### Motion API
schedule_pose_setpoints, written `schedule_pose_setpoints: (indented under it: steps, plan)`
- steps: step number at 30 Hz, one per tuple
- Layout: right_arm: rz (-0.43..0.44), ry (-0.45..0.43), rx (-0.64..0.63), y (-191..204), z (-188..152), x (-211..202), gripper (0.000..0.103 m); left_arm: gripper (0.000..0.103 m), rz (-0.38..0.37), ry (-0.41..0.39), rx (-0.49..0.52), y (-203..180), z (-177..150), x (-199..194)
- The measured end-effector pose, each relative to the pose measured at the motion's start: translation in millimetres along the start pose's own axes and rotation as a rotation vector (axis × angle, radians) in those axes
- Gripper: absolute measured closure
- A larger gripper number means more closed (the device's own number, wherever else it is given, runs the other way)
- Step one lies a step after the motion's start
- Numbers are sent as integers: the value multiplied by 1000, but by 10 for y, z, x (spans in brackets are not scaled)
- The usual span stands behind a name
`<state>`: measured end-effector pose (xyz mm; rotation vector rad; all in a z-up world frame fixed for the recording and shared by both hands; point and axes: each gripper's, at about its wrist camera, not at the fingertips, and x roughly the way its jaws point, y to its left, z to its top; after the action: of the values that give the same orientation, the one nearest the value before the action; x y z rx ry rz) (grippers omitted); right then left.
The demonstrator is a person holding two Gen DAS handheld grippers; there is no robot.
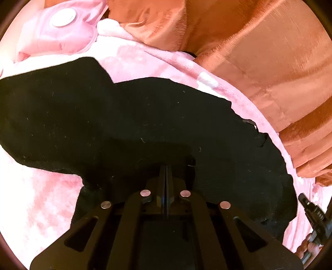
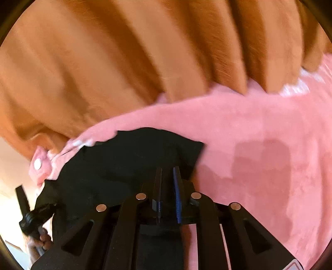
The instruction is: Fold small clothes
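Note:
A black garment (image 1: 124, 120) lies spread on a pink fleece blanket (image 1: 145, 60). My left gripper (image 1: 166, 168) is shut, its fingers pressed together on a raised fold of the black cloth at its near edge. In the right wrist view the same garment (image 2: 128, 157) lies left of centre on the blanket (image 2: 259, 135). My right gripper (image 2: 168, 170) has its jaws nearly closed, pinching the garment's near right edge beside its corner. The right gripper's tip (image 1: 309, 205) shows at the left view's right edge.
Orange velvet curtain folds (image 1: 259, 52) hang behind the blanket, and also fill the top of the right view (image 2: 124, 52). A pink padded item with a white round button (image 1: 62, 17) lies at the far left. The left gripper and a hand (image 2: 35, 224) show at lower left.

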<state>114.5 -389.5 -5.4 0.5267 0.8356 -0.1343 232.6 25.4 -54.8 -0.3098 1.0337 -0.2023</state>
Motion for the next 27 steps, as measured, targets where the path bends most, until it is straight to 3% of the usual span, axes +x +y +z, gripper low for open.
schedule_pose_setpoints:
  steps: [4,5,8,10,12,14,17,20,23,25,26,27]
  plan:
    - [-84,106,-104,80,-179,246,92,103,6,1,1,-10,-9,-9]
    - [-112,168,-106,17,-233,376,98,103,-4,4,-16,12,-1,-32]
    - [-95,149,-46,-87,-211,289,101,100,-44,-56,-104,182,130,-269]
    - [-113,88,-49,-31,-178,85,95,89,-6,-133,-176,452,289,-514]
    - [-131,45,-102,92,-195,-34,89,47,70,-188,-295,845,404,-709]
    - [-131,14,-164,261,-236,-160,89,43,180,-234,-473,1435,447,-885]
    - [-98,6,-215,500,-323,-183,84,43,234,-235,-621,2045,447,-941]
    - [-63,31,-258,769,-448,-123,74,44,339,-233,-627,2452,464,-915]
    - [-54,44,-310,984,-569,-71,71,64,370,-262,-619,2663,474,-901]
    - [-40,43,-321,1076,-601,-89,65,91,361,-261,-596,2642,537,-892]
    - [-34,44,-317,1129,-625,-54,63,99,341,-264,-583,2585,569,-895]
    - [-25,45,-309,1148,-637,-64,63,99,330,-283,-563,2454,607,-930]
